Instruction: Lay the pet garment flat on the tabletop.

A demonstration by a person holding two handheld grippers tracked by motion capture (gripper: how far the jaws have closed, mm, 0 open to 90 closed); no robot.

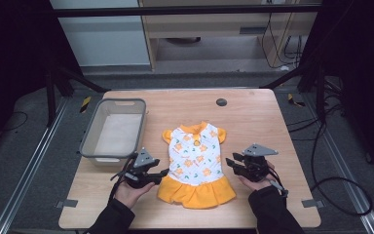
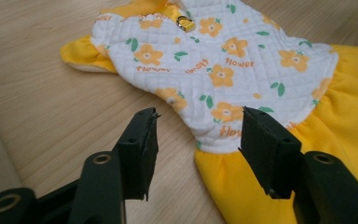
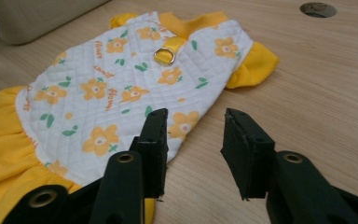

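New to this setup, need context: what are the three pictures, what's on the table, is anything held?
No robot here: a person holds hand-held tongs, left tongs and right tongs. The high view looks down on the wooden table. The other two views come from cameras riding on each pair of tongs, looking along their black jaws. A small yellow and white flower-print dress lies flat; a grey bin stands to its left. Both tongs are open beside the dress, holding nothing.
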